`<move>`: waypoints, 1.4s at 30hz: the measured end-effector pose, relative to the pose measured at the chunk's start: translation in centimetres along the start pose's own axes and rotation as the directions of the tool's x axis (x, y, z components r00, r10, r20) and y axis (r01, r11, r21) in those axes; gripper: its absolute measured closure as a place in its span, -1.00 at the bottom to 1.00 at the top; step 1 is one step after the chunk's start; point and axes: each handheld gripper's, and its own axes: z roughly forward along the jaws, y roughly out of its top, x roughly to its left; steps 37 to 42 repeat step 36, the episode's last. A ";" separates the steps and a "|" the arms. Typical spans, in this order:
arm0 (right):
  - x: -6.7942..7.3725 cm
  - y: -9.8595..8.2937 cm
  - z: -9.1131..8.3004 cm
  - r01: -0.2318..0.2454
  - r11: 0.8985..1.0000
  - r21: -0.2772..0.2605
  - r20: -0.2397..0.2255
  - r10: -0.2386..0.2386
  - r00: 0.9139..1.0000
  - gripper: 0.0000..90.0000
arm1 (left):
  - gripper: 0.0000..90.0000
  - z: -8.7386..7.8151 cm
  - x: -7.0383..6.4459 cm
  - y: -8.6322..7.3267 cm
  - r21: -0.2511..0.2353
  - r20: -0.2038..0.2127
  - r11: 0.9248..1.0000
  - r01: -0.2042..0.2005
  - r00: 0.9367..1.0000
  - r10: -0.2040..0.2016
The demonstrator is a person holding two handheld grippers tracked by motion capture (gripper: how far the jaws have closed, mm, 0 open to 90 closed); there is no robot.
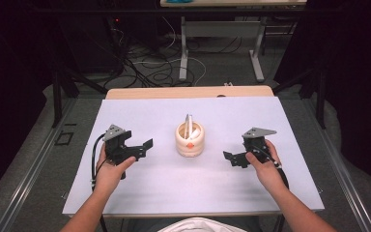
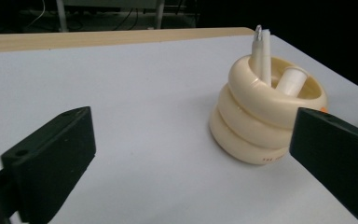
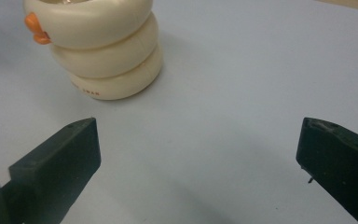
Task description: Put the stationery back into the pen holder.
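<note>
High view – your left gripper [image 1: 142, 149]: jaws spread wide, holding nothing, hovering over the pale sheet [image 1: 140, 116] at its left.
High view – your right gripper [image 1: 233, 158]: jaws spread just as wide, nothing between them, at the right of the sheet.
High view – holder [image 1: 190, 140]: a cream ringed pot stands upright mid-sheet, between your two grippers and apart from both; a slim pen [image 1: 188, 123] sticks up out of it.
High view – surroundings: wooden table edge [image 1: 188, 92] at the far side, cables [image 1: 149, 67] on the floor beyond.

Left gripper view – jaws: far apart, nothing clamped, nothing touched.
Left gripper view – holder: the pot [image 2: 265, 116] sits ahead and right of centre, near your right-hand jaw – bare sheet [image 2: 121, 93] lies in between.
Left gripper view – contents: the pen [image 2: 260, 53] leans at the pot's far rim, with a short white tube [image 2: 292, 80] beside it.

Right gripper view – jaws: wide apart, gripping nothing.
Right gripper view – holder: the pot [image 3: 107, 51] stands ahead at the upper left, beyond your left-hand jaw, with an orange tab [image 3: 35, 27] on its top ring; nothing lies in the way.
</note>
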 end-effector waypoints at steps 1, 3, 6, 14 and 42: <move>-0.2 0.0 -0.1 -0.008 1.000 0.001 0.008 0.008 1.000 -1.00 | -1.00 0.0 0.2 -0.2 0.000 -0.005 1.000 -0.003 1.000 0.003; -0.5 -0.1 -0.2 -0.014 1.000 -0.007 0.018 0.014 1.000 -1.00 | -1.00 0.0 0.6 -0.6 0.012 -0.016 1.000 -0.010 1.000 0.010; -1.1 -0.3 -0.3 -0.028 1.000 -0.006 0.033 0.028 0.999 -1.00 | -1.00 0.0 1.1 -1.1 0.024 -0.032 1.000 -0.006 0.999 0.007; -2.4 -1.1 -0.1 -0.076 0.997 -0.003 0.059 0.076 0.995 -1.00 | -1.00 0.2 2.3 -2.5 0.044 -0.069 0.999 -0.015 0.997 0.018; -3.7 -1.9 0.5 -0.125 0.992 0.010 0.064 0.125 0.990 -1.00 | -1.00 0.7 3.5 -3.4 0.081 -0.132 0.997 0.017 0.991 -0.006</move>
